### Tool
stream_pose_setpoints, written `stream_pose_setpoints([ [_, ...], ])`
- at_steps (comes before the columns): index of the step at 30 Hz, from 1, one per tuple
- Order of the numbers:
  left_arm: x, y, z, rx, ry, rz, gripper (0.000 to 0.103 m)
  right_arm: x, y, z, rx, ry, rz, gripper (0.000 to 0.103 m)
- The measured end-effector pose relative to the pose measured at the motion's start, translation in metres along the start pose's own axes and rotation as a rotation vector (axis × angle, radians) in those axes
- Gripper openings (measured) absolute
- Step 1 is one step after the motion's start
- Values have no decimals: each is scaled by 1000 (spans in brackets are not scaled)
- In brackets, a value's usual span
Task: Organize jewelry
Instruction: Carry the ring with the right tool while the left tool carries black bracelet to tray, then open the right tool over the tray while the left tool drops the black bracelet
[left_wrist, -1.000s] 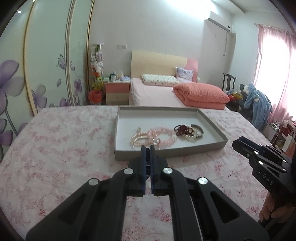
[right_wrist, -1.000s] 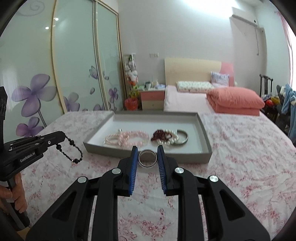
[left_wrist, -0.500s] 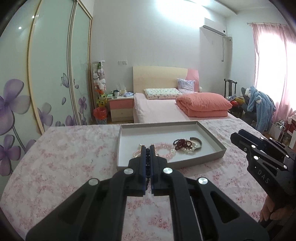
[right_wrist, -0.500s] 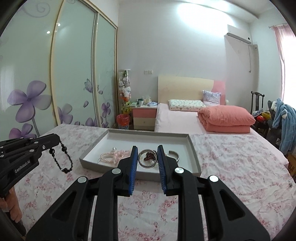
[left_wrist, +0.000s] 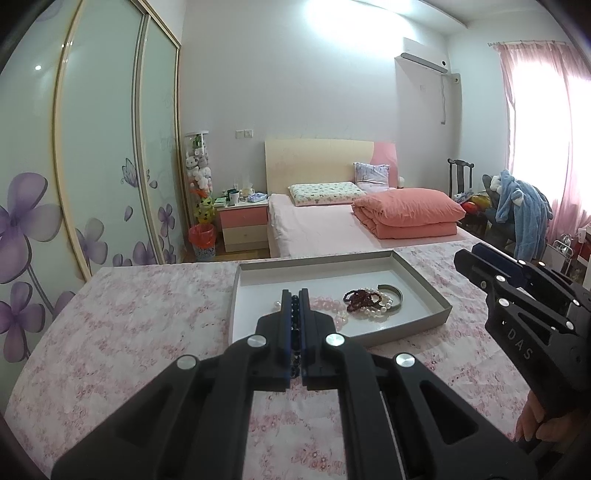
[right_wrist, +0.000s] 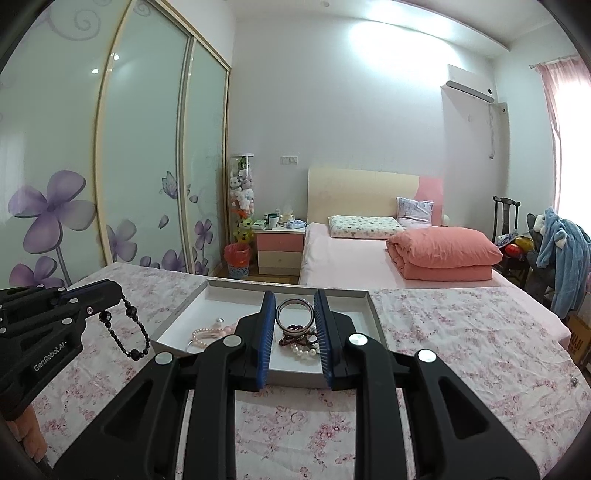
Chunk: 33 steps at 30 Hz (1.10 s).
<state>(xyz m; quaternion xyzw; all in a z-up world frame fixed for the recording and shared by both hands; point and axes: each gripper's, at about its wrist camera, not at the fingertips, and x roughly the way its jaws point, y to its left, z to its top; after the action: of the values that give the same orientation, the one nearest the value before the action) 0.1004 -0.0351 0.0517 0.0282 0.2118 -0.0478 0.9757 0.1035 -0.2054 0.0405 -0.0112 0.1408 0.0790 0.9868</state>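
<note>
**A:** What did each tool have hold of at that moment?

**B:** The left tool (left_wrist: 294, 295) was clamped fully shut on a black bead bracelet (right_wrist: 127, 334). In the right wrist view the loop hung free from its tips, above the floral bedspread (right_wrist: 461, 332) and off the left side of the tray (right_wrist: 364, 295). The right tool (right_wrist: 294, 306) was only narrowly open, its blue pads pinching a silver ring band (right_wrist: 294, 313) upright between them, in the air in front of the tray.

**A:** And the rest of the jewelry?

**B:** It lay in the grey tray on the bed: a pink bead bracelet (left_wrist: 325, 304), a dark red bead bracelet (left_wrist: 360, 296), a pearl strand (left_wrist: 380, 308) and a metal bangle (left_wrist: 391, 291), bunched close together toward the near half. The far half of the tray was bare.

**A:** So which step was in hand?

**B:** I judged it the carry: both pieces were lifted and neither was yet set down. Whether they were headed into the tray or somewhere else I couldn't tell.

**A:** What would the next move call for?

**B:** If the tray was the goal, bringing each tool over a bare patch, lowering it past the wall and only then opening. The hanging loop could snag on the rim, and the ring could roll once freed, so both should be released low.
</note>
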Motion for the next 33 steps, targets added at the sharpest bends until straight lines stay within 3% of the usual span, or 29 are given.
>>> stream_pose_setpoints([
  [8,17,-3,5,4,8,14,5,13,-4,5,10,-8,-17,23],
  [19,71,1,26,-7,30,8,5,63,-18,19,68,22,-10,23],
  [33,154,1,29,-53,129,-47,5,139,-33,0,137,173,30,23],
])
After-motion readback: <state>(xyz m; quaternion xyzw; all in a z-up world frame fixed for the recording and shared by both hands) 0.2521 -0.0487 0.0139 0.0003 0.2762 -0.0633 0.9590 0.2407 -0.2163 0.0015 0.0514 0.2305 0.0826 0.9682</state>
